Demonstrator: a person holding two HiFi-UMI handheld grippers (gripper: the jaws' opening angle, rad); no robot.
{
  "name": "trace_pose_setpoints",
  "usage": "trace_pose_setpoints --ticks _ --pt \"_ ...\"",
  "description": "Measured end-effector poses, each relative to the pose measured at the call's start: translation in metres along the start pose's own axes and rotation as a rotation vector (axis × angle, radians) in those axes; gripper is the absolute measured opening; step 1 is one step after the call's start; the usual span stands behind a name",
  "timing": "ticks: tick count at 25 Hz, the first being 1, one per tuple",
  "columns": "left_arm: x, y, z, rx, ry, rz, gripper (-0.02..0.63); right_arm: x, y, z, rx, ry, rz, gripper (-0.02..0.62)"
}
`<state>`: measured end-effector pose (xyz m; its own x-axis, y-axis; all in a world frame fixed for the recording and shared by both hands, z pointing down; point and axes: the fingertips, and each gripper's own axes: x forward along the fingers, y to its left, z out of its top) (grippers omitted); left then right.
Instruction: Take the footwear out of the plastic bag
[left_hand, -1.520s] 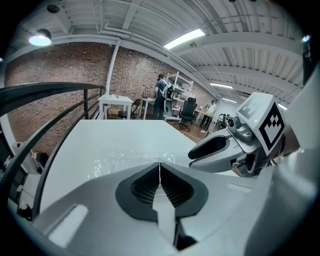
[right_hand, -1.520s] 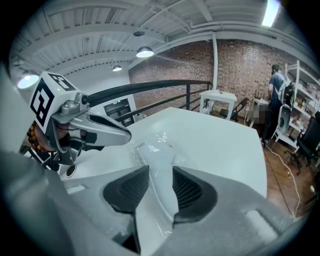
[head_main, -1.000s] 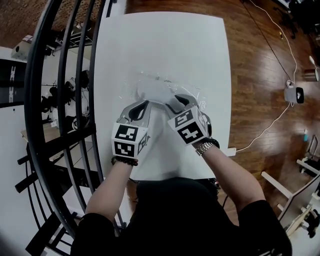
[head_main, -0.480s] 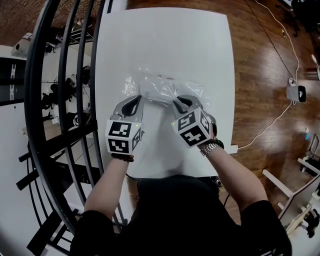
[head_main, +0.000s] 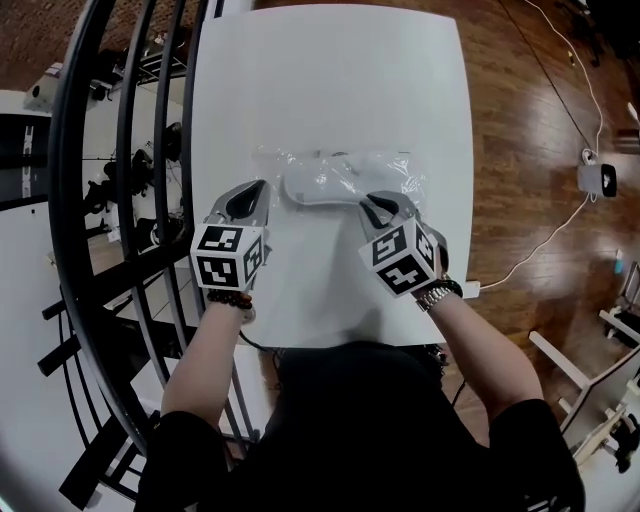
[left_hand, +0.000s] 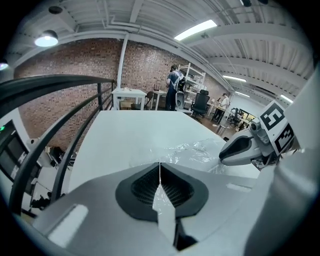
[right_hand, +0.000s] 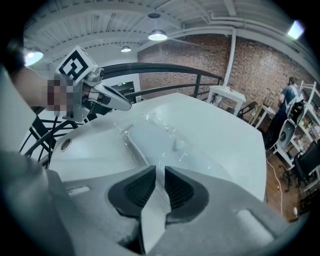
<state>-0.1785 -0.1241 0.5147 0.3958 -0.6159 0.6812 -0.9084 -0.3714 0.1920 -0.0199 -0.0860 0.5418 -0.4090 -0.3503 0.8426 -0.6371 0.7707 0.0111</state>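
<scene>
The footwear (head_main: 318, 184) shows only as a pale white shape through the crinkled plastic bag (head_main: 395, 172), so its kind and details cannot be made out. At the bottom centre of the head view, the person's torso (head_main: 360, 420) covers the near edge of the table (head_main: 330, 80). The standing person (left_hand: 175, 85) at upper centre of the left gripper view is too small to make out.

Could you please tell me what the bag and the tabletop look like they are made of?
The bag looks like thin clear plastic film, glossy: it crinkles, glints, and shows the white footwear through it. The tabletop is smooth matte white, probably laminate or painted board; no grain or reflections show, so I can't be sure.
</scene>
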Motion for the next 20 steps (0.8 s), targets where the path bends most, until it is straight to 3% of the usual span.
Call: trace_pose_setpoints --ticks 4,9,14,20 --pt "0.005 0.002 -0.017 -0.015 0.085 -0.027 0.039 -0.002 -0.005 -0.004 0.009 0.008 -0.009 0.048" --pt "0.015 -0.006 -0.040 -0.035 0.203 -0.115 0.080 -0.003 -0.010 -0.009 0.021 0.016 -0.019 0.048" --pt "0.021 -0.028 -0.045 -0.102 0.242 -0.246 0.143 -0.003 -0.011 -0.013 0.026 0.023 -0.015 0.048" --pt "0.023 -0.027 -0.049 -0.144 0.264 -0.283 0.176 -0.001 -0.017 -0.015 0.049 0.018 -0.016 0.043"
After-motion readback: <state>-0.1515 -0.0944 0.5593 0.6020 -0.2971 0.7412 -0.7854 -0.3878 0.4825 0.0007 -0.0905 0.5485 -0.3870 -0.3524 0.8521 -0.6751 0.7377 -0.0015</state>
